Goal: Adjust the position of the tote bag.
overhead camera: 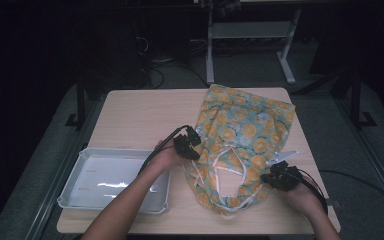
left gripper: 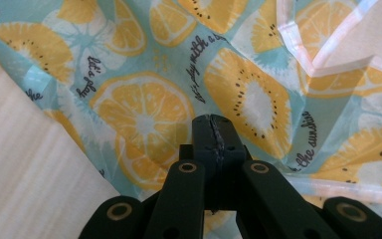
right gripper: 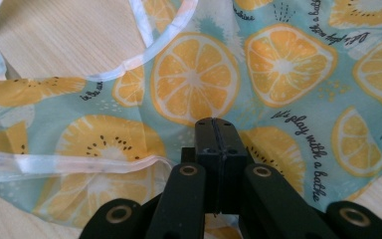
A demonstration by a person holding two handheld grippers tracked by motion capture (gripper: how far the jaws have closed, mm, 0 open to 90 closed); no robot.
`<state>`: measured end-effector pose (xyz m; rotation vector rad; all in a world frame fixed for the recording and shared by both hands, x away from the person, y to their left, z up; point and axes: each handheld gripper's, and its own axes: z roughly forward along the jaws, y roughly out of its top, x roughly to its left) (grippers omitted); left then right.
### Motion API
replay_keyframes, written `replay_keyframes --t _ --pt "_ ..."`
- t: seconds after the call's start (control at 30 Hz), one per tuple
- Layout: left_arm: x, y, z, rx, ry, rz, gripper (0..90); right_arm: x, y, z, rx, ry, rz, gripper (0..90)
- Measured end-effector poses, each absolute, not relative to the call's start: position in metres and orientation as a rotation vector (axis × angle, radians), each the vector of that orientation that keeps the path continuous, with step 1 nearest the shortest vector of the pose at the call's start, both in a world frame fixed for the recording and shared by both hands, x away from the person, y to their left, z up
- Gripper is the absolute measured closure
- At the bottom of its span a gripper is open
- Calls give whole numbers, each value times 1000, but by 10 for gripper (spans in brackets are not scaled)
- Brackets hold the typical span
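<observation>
A fruit-print cloth [overhead camera: 240, 145], pale blue with orange and kiwi slices and white binding tape along its edges, lies spread over the right half of the wooden table [overhead camera: 140, 120], reaching from the far edge almost to the near one. The left gripper [overhead camera: 192, 150] sits at the cloth's left border; in the left gripper view its jaws are pressed flat together above the print, but whether a fold is pinched between them is hidden by the jaws themselves. The right gripper [overhead camera: 269, 177] rests at the cloth's near right edge, jaws likewise closed tight, with any fabric between them hidden too. A white tray [overhead camera: 75, 192] stands left of the cloth, well apart from it. The room beyond the cloth's far end is too dark to make out.
</observation>
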<state>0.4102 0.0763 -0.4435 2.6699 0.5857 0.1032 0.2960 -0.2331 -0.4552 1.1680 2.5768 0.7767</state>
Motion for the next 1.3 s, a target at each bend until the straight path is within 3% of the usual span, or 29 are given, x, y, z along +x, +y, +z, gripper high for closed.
replay_keyframes --t 0.9,1.3 --pt "347 96 -443 2661 556 -16 900 294 -238 -454 1130 2604 739 896" --pt "325 100 -442 2686 530 -15 900 273 -224 -451 1011 2659 678 896"
